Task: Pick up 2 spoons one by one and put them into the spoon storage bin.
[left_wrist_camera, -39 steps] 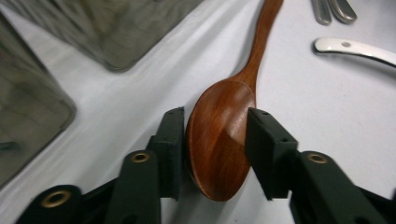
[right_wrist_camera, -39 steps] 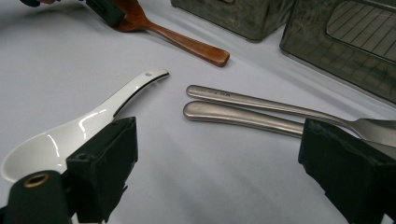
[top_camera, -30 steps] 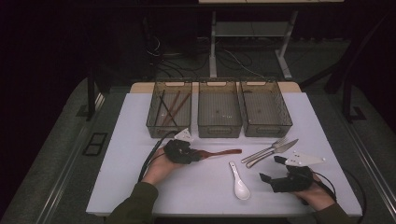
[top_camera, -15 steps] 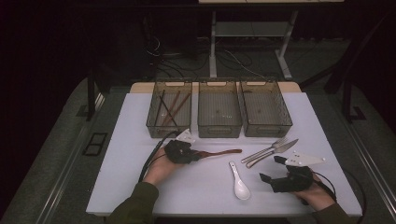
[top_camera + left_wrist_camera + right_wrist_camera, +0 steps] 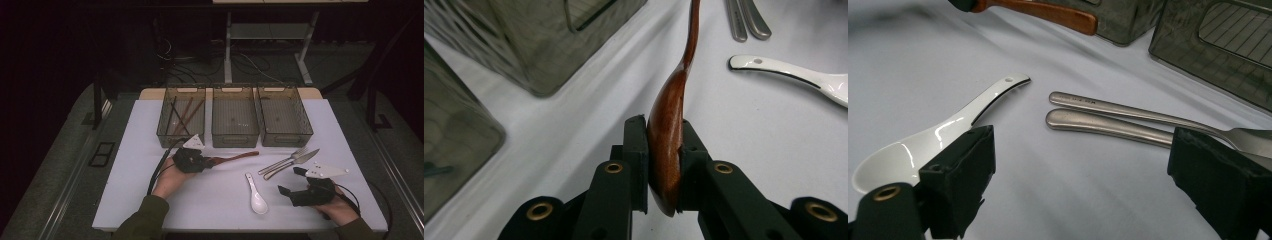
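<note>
A brown wooden spoon [image 5: 235, 157] lies on the white table, its bowl clamped between the jaws of my left gripper [image 5: 206, 162]. Seen from the left gripper view, the spoon [image 5: 669, 120] stands on edge inside that left gripper [image 5: 663, 150]. At the front right my right gripper [image 5: 289, 181] rests open, with nothing between its jaws. A white ceramic spoon [image 5: 256, 195] lies just left of it, and from the right gripper view this white spoon [image 5: 938, 137] sits beside the left jaw of the right gripper [image 5: 1088, 175]. A metal fork and knife [image 5: 290, 161] lie side by side beyond it.
Three dark mesh bins stand in a row at the back. The left bin [image 5: 181, 117] holds several chopsticks; the middle bin [image 5: 234, 116] and right bin [image 5: 283, 115] look bare. The table's front edge [image 5: 200, 229] is near both hands.
</note>
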`<state>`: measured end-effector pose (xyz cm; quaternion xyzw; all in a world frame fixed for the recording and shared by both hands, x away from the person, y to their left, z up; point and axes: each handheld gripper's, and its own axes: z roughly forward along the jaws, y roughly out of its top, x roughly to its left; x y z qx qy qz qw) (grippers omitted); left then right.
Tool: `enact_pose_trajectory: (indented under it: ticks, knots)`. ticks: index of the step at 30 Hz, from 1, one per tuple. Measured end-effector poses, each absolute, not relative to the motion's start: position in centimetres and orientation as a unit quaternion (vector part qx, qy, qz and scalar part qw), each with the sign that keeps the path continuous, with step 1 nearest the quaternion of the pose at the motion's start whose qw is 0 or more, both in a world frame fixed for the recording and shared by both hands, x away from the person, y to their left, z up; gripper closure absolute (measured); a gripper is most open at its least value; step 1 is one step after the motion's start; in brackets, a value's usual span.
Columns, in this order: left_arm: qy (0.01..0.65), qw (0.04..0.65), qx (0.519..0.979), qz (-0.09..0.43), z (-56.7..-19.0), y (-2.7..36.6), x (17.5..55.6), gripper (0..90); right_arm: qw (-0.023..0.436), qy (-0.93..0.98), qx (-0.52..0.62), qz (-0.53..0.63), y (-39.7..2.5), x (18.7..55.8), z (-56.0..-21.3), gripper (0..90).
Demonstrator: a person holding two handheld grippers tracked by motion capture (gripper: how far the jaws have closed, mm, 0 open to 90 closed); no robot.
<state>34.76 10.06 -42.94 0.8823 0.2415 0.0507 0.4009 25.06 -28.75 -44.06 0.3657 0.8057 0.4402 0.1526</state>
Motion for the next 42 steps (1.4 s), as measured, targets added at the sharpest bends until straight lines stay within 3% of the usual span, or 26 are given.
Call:
enact_pose_trajectory:
  ticks: [22,42]
  knots:
    - [0.258,0.429,0.863,0.071,-39.9,11.2,34.7,79.3,0.147,0.804,0.368,0.443,-28.6,25.0,-44.1,12.0]
    - [0.275,0.447,0.847,0.088,-37.4,9.2,37.9,79.3,0.148,0.806,0.366,0.442,-28.5,25.1,-44.3,12.0]
